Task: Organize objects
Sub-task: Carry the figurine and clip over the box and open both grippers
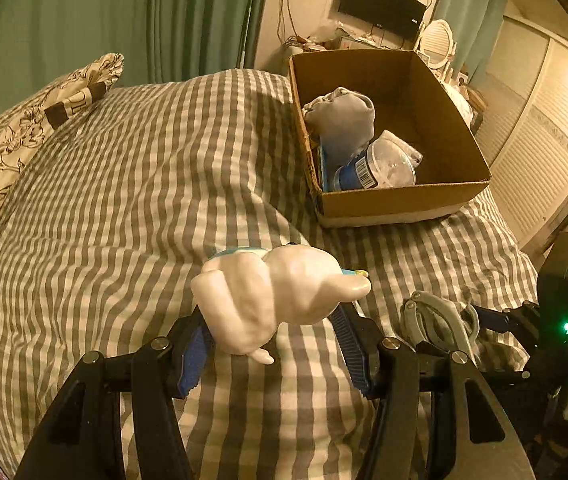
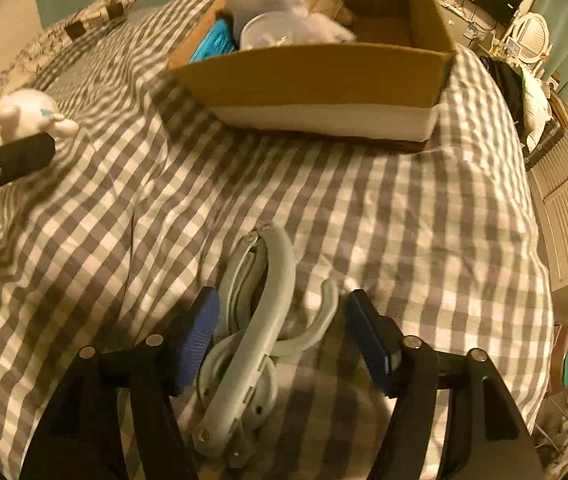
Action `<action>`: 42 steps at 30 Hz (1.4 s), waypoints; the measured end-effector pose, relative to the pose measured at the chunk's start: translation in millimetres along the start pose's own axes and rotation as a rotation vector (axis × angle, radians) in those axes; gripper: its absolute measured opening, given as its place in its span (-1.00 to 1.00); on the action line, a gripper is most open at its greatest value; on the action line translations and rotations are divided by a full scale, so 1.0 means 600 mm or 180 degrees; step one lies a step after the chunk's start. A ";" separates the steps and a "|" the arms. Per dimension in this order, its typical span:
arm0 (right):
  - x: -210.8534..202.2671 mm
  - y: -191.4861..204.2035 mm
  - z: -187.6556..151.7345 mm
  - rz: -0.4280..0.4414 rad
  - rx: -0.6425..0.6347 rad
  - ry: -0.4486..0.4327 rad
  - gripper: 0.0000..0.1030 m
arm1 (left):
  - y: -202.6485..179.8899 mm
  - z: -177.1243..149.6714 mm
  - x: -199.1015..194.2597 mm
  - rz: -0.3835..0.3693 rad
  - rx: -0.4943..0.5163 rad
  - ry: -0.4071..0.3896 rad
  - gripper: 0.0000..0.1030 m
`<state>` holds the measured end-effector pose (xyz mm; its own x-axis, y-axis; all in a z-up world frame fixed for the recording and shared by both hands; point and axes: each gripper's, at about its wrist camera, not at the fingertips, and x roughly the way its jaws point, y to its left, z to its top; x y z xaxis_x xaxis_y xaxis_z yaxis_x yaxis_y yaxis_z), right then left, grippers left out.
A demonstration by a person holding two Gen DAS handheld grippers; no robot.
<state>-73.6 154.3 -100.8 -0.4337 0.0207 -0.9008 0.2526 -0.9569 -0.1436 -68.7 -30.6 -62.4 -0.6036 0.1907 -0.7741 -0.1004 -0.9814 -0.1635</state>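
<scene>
Left wrist: left gripper (image 1: 273, 334) pinching white toy figure (image 1: 279, 292) above checked bed (image 1: 123, 184); cardboard box (image 1: 400, 196) well apart. Slip risk: smooth, bulging surface.

Right wrist: right gripper (image 2: 281, 336) spread around grey hook (image 2: 255, 328) lying on bed; snagging possible.

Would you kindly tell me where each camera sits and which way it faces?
Left wrist: on the left gripper, facing along the checked bed toward the cardboard box; its blue-padded fingers grip a white toy.
Right wrist: on the right gripper, low over the bed, facing the box; its open fingers straddle a grey hand tool.
Shared: box, bed, toy, tool; each view also shows the other gripper.
</scene>
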 end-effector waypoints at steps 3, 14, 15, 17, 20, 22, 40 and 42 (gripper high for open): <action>-0.005 0.017 -0.002 -0.0111 -0.0159 -0.0020 0.15 | 0.005 -0.005 -0.001 -0.0014 -0.0020 0.0014 0.14; -0.061 0.042 -0.010 -0.0050 -0.0209 -0.0440 -0.72 | 0.024 -0.008 -0.021 0.0022 -0.0090 -0.0028 0.14; -0.067 0.044 -0.006 -0.0050 -0.0205 -0.0479 -0.74 | 0.026 -0.006 -0.023 0.0021 -0.0097 -0.0036 0.14; -0.082 0.046 -0.006 -0.0044 -0.0182 -0.0568 -0.76 | 0.026 0.001 -0.029 0.0006 -0.0113 -0.0075 0.14; -0.110 0.041 0.003 -0.0035 -0.0172 -0.0716 -0.76 | 0.020 0.028 -0.036 -0.0067 -0.0103 -0.0174 0.14; -0.130 0.035 0.016 -0.0040 -0.0172 -0.0822 -0.76 | 0.013 0.054 -0.041 -0.0133 -0.0071 -0.0267 0.14; -0.099 -0.085 0.266 -0.0233 0.0204 -0.1431 -0.76 | -0.087 0.320 0.144 -0.0603 0.0372 -0.0565 0.14; -0.080 -0.096 0.280 -0.0239 0.0236 -0.1423 -0.76 | -0.088 0.329 0.164 -0.0606 0.0331 -0.0554 0.14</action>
<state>-212.8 159.5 19.4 -0.7832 -0.0206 -0.6215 0.1507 -0.9760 -0.1575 -279.2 35.8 -9.1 -0.6920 0.3741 -0.6173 -0.3001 -0.9269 -0.2253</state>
